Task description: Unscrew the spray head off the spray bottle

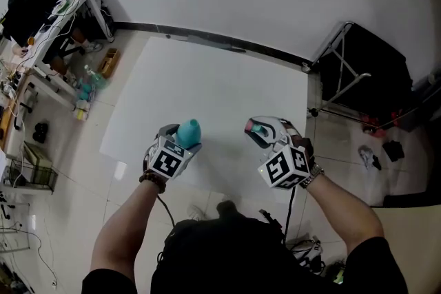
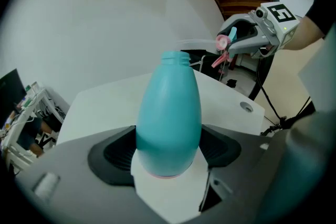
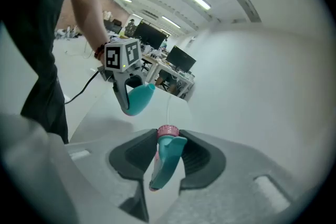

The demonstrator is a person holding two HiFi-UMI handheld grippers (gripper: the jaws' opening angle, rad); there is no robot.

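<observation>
A teal spray bottle [image 2: 169,118] without its head sits between the pads of my left gripper [image 2: 169,149], its bare threaded neck [image 2: 175,57] pointing away. In the head view the bottle [image 1: 188,132] pokes out of that left gripper [image 1: 173,148] above the white table [image 1: 207,86]. My right gripper [image 3: 167,157] is shut on the spray head [image 3: 165,162], teal with a pink collar [image 3: 168,130] and a thin clear dip tube [image 3: 167,107]. The head [image 1: 258,128] is apart from the bottle, off to its right. The left gripper view shows the head [image 2: 227,44] in the right gripper [image 2: 239,42].
The white table's far right corner has a round cable hole [image 2: 246,107]. A cluttered desk with a monitor [image 1: 31,3] stands at the left, a black folding stand [image 1: 358,72] at the right. Cables [image 1: 165,213] hang from both grippers over the tiled floor.
</observation>
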